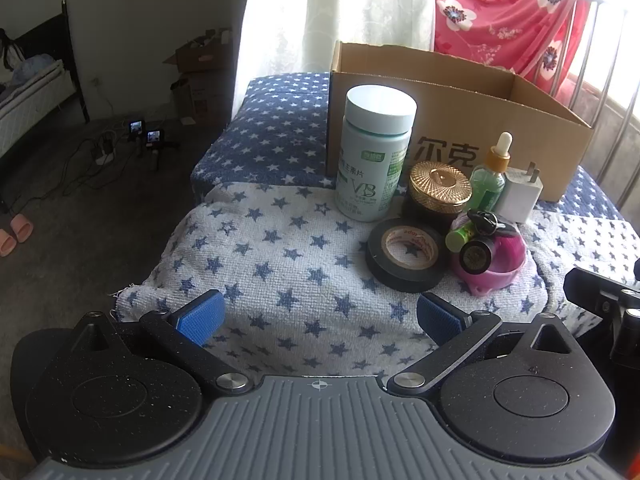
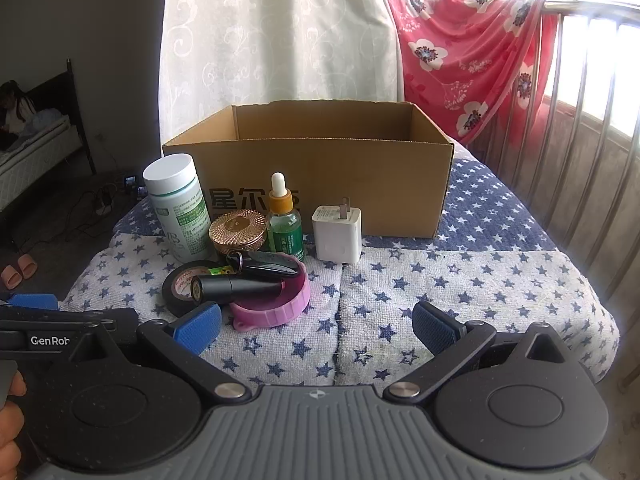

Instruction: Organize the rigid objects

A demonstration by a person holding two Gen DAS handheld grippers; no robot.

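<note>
- Left gripper [image 1: 318, 314]: jaws wide, nothing between them.
- Right gripper [image 2: 316, 326]: jaws wide, nothing held.
- Objects cluster mid-frame, left of centre in the right wrist view, before the open cardboard box [image 2: 340, 204].
- Vitamin bottle [image 2: 178, 208]: upright, probably light with a slick wall; grip mid-body.
- Dropper bottle [image 2: 285, 232]: likely glass, fragile; grip the body, not the bulb.
- Tape roll [image 1: 406, 254]: flat, stiff; grip across the rim.
</note>
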